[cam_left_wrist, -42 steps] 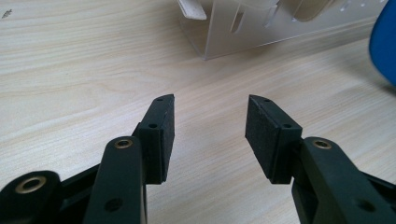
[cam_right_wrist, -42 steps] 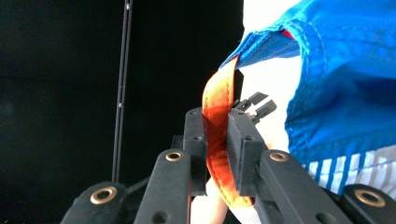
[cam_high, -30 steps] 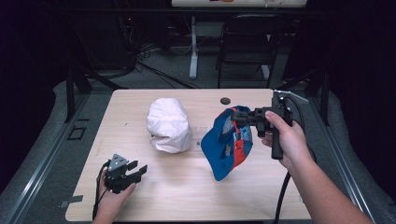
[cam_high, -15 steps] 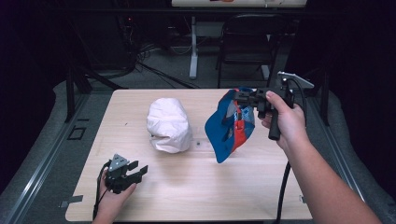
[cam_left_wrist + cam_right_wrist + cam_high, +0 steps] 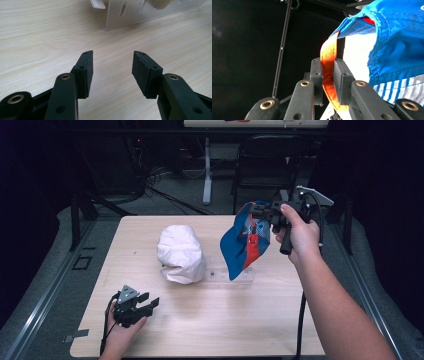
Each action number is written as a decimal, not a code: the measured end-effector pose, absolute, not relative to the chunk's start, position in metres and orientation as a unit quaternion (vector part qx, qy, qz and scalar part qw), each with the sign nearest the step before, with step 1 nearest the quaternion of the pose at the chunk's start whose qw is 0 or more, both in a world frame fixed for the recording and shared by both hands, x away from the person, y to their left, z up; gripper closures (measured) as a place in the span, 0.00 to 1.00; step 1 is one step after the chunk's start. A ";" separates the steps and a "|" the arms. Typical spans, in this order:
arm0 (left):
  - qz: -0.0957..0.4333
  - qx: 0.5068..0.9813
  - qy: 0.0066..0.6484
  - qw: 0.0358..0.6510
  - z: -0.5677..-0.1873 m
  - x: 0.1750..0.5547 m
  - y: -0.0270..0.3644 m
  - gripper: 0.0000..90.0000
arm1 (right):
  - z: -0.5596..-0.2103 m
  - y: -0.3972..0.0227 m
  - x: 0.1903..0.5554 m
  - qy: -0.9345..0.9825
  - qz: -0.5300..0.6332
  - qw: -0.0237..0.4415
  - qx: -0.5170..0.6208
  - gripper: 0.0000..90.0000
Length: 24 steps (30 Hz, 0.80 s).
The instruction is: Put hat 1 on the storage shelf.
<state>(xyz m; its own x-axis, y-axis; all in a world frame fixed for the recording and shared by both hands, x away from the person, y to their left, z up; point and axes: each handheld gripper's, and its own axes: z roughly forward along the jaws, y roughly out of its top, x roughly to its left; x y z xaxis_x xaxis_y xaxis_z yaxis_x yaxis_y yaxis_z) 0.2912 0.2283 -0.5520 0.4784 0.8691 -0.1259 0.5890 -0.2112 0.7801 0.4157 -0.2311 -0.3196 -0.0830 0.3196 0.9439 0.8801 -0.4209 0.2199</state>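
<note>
Orange strap [image 5: 329, 75] is all that the right gripper [image 5: 328, 65] has of the blue cap [image 5: 243, 241]: the two black pads pinch the thin band near their tips, and the cap hangs below and to the side of that gripper, lifted clear of the tabletop [image 5: 220, 330]. The chief risk I judge here is slippage. A narrow, smooth strap caught only at the pad ends could slide out if the hand swings or tilts sharply, and the cap would then drop onto the clear stand [image 5: 235, 275] beneath it or onto the bare wood.

A second risk is the swing itself. The cap dangles loosely, so a quick move toward the white cap [image 5: 181, 254], which sits off to the far side of the held one, might let the brim brush and shove it.

Down by the near edge, the left gripper [image 5: 112, 67] rests low over the tabletop with its jaws spread wide and nothing between them, well apart from both caps. It cannot steady the hanging cap from there, so any twist in the strap goes uncorrected.
</note>
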 end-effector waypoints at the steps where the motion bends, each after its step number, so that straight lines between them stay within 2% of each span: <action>1: 0.174 0.760 0.479 0.404 -0.552 0.291 0.228 0.58 | -0.320 -0.231 0.419 -0.477 -0.558 0.249 -0.631 0.88; 16: 0.167 0.765 0.477 0.399 -0.551 0.291 0.228 0.58 | -0.321 -0.219 0.430 -0.465 -0.567 0.240 -0.636 0.88; 24: 0.189 0.769 0.457 0.406 -0.547 0.289 0.217 0.58 | -0.331 -0.214 0.433 -0.467 -0.558 0.231 -0.646 0.88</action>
<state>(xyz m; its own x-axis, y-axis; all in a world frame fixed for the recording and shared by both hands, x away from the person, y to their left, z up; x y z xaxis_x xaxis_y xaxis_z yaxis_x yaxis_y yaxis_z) 0.2891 0.2170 -0.5474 0.5119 0.8553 -0.0803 0.5493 -0.2540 0.7961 0.4327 -0.2142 -0.3306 -0.0588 0.3451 0.9367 0.8607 -0.4579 0.2227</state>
